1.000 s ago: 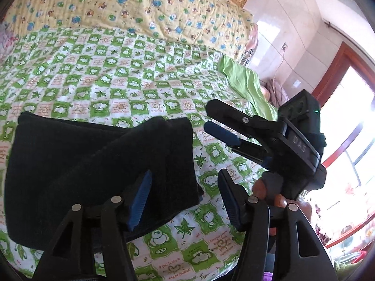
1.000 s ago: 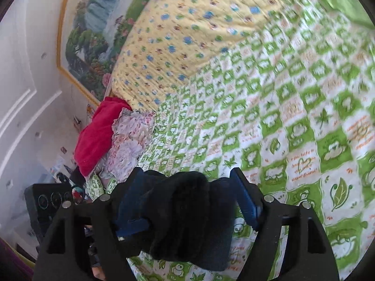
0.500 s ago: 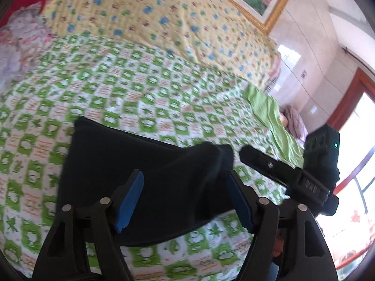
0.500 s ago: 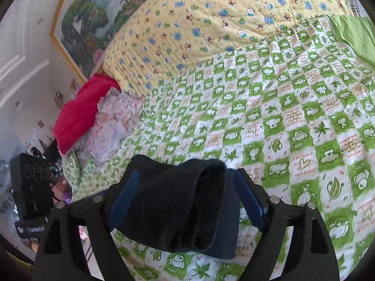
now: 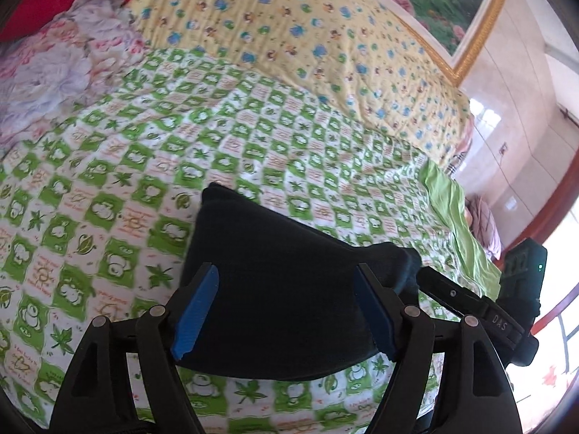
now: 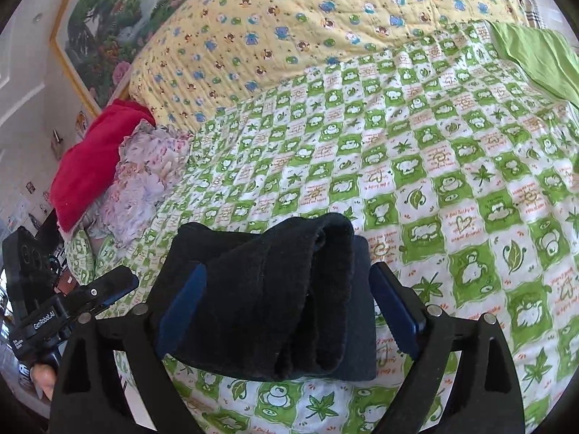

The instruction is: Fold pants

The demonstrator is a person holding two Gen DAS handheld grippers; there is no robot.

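The black pants (image 5: 282, 289) lie folded into a compact bundle on the green checked bedspread (image 5: 144, 166). In the right wrist view the pants (image 6: 275, 296) show thick rolled layers with a fold edge on the right. My left gripper (image 5: 286, 311) is open and hovers just above the bundle, its blue pads apart on either side. My right gripper (image 6: 286, 311) is open too, above the same bundle from the other side. The right gripper also shows at the right of the left wrist view (image 5: 470, 303), and the left gripper at the left of the right wrist view (image 6: 90, 296).
A yellow patterned quilt (image 5: 307, 43) lies across the far part of the bed. A red cushion (image 6: 90, 162) and a floral pillow (image 6: 144, 188) sit at one side. A plain green cloth (image 6: 535, 54) lies at the other side. A framed painting (image 5: 452, 3) hangs behind.
Both grippers have drawn back and swung over the folded pants. The left view has turned left, bringing the bundle between its fingers. The pants lie still.
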